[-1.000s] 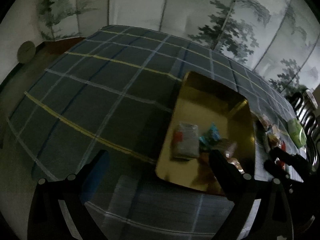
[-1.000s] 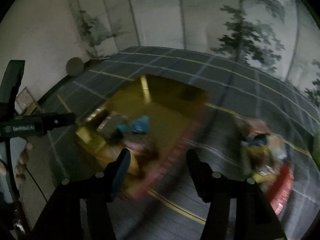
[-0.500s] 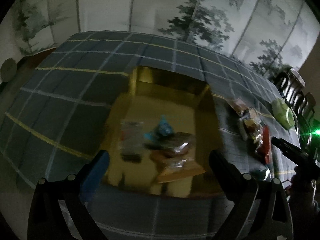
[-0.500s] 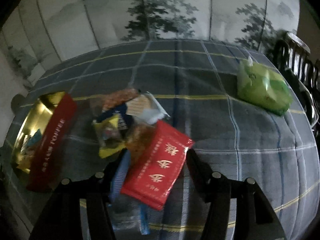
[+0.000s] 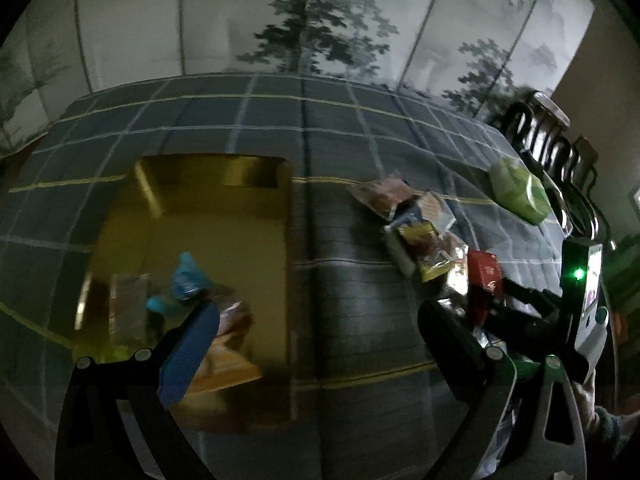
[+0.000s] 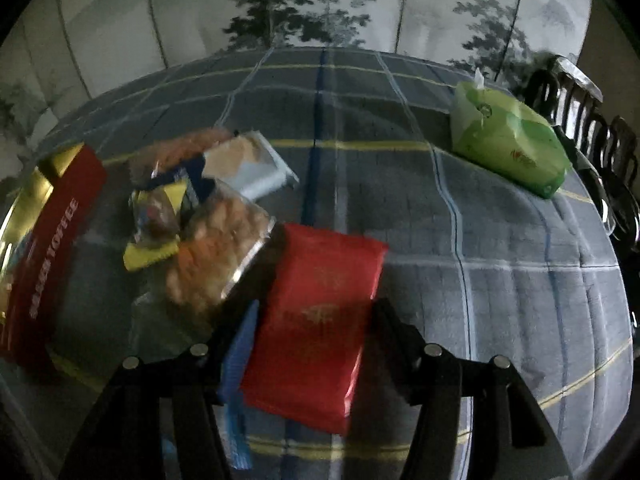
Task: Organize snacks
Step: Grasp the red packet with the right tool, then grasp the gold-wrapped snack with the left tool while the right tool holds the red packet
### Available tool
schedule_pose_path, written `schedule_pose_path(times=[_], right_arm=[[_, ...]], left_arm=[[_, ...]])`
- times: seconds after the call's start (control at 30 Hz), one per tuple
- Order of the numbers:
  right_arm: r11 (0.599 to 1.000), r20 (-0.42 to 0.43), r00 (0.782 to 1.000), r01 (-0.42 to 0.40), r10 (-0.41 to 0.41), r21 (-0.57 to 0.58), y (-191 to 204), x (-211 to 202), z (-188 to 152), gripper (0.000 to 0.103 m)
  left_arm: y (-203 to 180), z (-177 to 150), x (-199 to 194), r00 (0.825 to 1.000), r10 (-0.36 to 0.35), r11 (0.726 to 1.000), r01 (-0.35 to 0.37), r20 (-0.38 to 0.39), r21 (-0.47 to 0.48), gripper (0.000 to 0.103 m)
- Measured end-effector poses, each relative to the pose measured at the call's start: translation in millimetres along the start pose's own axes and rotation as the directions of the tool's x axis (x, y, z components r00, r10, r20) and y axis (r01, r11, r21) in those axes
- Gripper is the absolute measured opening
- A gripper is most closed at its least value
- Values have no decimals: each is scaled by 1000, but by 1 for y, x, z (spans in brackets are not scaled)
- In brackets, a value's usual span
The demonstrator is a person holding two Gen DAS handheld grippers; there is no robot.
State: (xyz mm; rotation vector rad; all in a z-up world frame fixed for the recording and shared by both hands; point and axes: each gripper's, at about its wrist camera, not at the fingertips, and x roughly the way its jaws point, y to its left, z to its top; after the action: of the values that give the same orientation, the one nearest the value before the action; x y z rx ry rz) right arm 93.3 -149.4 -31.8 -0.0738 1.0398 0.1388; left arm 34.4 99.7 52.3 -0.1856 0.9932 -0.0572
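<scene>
Right gripper jaws apart, straddling red pack; contact with it unclear. Left gripper jaws wide apart, empty, above counter near front edge. Gold tin toward counter's left holds blue wrapper and other packets. Snack pile between tin and red pack. Green bag near right edge.

We see a home dining room: plaid tablecloth, dark wooden chairs, tree-painted wall panels.
</scene>
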Motion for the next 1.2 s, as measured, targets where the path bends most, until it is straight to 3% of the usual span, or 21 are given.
schedule_pose_path(times=[0.33, 0.5, 0.77, 0.87, 1.0, 1.2], right_arm=[[996, 79, 993, -88, 88, -6, -21, -9, -18, 58], [994, 99, 989, -112, 112, -8, -27, -7, -13, 46], [998, 148, 989, -31, 22, 56, -77, 9, 8, 46], [996, 159, 987, -30, 16, 88, -93, 13, 14, 46], [997, 154, 988, -13, 2, 73, -91, 16, 15, 48], [997, 154, 988, -18, 7, 72, -92, 17, 14, 49]], left_arm=[[-36, 11, 29, 999, -21, 997, 24, -33, 71, 98], [-52, 13, 44, 999, -25, 989, 30, -33, 145, 98], [-73, -1, 69, 999, -6, 967, 16, -41, 254, 98], [-81, -5, 77, 998, -6, 962, 20, -55, 273, 93], [-90, -6, 87, 998, -18, 961, 35, -65, 276, 67], [-102, -1, 100, 998, -22, 962, 39, -66, 270, 62]])
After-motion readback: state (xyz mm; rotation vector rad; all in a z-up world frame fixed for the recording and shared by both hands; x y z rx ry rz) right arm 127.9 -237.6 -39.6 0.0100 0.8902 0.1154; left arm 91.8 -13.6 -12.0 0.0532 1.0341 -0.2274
